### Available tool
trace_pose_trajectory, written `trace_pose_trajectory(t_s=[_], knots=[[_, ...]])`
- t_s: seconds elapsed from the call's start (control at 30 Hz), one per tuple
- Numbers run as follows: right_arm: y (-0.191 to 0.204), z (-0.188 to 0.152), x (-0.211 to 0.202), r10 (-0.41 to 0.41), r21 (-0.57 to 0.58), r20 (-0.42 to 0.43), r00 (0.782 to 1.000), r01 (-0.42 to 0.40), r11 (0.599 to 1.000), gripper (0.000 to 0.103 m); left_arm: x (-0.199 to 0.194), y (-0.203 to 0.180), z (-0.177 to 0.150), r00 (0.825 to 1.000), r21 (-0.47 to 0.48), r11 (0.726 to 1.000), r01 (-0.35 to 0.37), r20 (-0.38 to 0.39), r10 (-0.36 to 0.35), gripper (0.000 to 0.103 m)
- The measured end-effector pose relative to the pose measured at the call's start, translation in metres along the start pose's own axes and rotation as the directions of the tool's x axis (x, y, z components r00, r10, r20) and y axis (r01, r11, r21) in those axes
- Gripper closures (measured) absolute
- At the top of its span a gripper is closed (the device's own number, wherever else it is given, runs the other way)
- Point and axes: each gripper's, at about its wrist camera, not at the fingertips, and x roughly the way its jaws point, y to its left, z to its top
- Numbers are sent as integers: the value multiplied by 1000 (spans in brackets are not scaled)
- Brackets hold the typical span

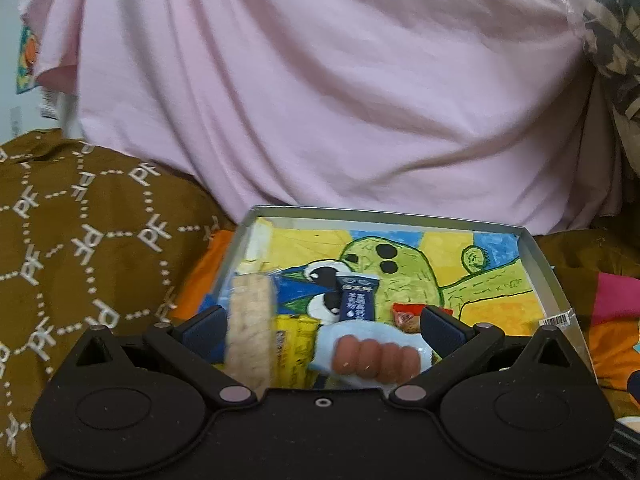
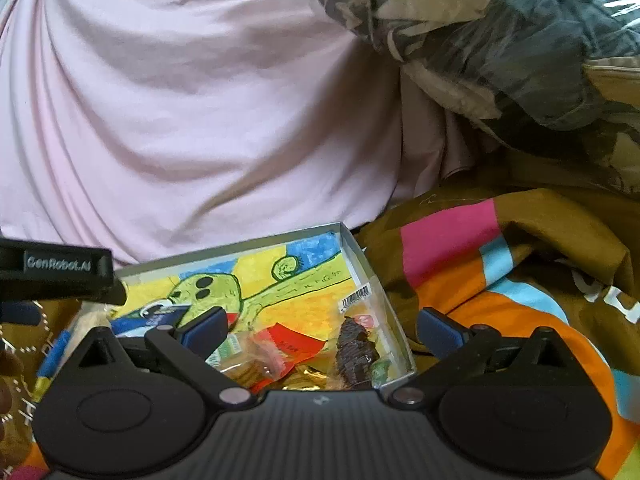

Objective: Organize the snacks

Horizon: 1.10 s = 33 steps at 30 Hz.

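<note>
The shallow tray [image 1: 556, 280], its floor printed with a green cartoon figure on yellow and blue, lay on a brown patterned blanket [image 1: 80, 220] in front of a pink draped cloth [image 1: 320, 80]. The snacks sat bunched at the tray's near end.

Left wrist view: a pale puffed rice bar [image 1: 250, 332] in clear wrap stood blurred at near left, just inside the left finger. Beside it were a dark blue bar wrapper [image 1: 356, 300], a yellow packet [image 1: 294, 344], a light blue pouch of small sausages [image 1: 374, 354] and a red-wrapped sweet [image 1: 404, 314].

Right wrist view: a dark ridged snack [image 2: 354, 350] in a clear bag with a barcode label leaned at the tray's right wall, near a red packet [image 2: 296, 340].

Handling, judged: all were light, film-wrapped and slippery. The rice bar was probably brittle, so it should be pinched across its width at mid-length, gently. The sausage pouch was soft and would yield; the crimped edge would be the better hold. The clear bag was best taken at its top seam.

Pose: the left gripper [image 1: 322, 326] hung over the near left of the tray, tipped downward, jaws spread wide and pinching nothing. The right gripper [image 2: 322, 330] hung over the near right corner, closer to level, jaws likewise spread and empty. The two sat side by side, the left one's body showing at the left edge of the right view.
</note>
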Motion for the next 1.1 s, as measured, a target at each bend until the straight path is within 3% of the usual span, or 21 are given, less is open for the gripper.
trace_pose_trajectory(t_s=[0.53,1.1], knots=[[13,1,-64,-5,-18,124,992,8,1000,0,-66,22,-22,996,-10,999,-40,75,41,1],[21,-11,-105,15,-33,126,992,-11,999,0,-122,51,-62,988,-109,991,-81,126,95,1]])
